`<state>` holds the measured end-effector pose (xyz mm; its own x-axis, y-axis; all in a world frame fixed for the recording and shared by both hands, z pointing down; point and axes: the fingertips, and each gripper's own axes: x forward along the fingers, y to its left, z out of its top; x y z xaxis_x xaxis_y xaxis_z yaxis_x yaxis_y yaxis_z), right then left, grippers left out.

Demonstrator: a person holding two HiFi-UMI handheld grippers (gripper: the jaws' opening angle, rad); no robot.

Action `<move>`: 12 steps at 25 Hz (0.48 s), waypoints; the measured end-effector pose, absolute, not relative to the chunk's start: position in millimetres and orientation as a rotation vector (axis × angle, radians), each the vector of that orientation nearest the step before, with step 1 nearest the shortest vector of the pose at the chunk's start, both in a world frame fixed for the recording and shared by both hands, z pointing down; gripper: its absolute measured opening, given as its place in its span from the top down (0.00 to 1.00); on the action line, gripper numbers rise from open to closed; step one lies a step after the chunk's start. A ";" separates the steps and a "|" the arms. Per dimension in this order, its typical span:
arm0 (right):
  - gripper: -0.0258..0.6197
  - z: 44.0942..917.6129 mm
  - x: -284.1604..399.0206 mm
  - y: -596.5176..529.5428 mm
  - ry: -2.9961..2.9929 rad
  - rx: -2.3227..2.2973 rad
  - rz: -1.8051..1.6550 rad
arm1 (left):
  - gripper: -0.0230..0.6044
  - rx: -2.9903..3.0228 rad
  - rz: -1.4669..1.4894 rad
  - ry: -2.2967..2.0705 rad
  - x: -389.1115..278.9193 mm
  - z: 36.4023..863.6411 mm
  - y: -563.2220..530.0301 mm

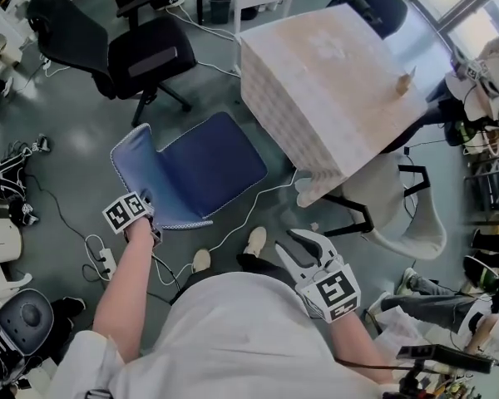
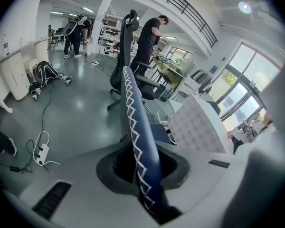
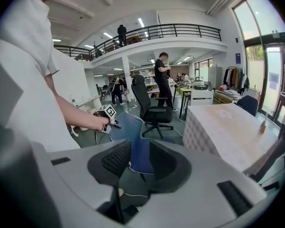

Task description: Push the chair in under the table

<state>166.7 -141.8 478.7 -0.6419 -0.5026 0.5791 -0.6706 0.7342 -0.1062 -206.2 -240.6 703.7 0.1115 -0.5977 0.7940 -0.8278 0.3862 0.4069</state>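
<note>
With the left gripper (image 1: 143,214) clamped on the chair (image 1: 208,169) back and the right gripper (image 1: 298,252) apart and empty, I'd square the seat to the table (image 1: 333,81), then push straight

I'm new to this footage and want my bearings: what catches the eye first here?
A blue chair stands mid-floor, just left of the pale table in the head view, not yet under it. The left gripper is clamped on the edge of its backrest, while the right gripper hangs open and empty in front of the person.
</note>
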 end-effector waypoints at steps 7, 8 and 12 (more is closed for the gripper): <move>0.76 485.6 222.8 -165.5 -2.375 0.939 0.463 | 0.86 1.321 0.250 -1.554 -140.0 700.8 -294.0; 0.76 486.4 230.1 -169.0 -2.374 0.946 0.466 | 0.86 1.321 0.244 -1.553 -131.6 701.0 -301.1; 0.76 487.5 252.3 -182.0 -2.371 0.972 0.481 | 0.86 1.321 0.227 -1.542 -101.0 700.7 -329.6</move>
<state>252.3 -182.0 487.5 -0.6018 -0.5368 0.5914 -0.7249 0.6778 -0.1224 -101.0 -329.6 700.7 0.1534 -0.6113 0.7764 -0.8089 0.3736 0.4540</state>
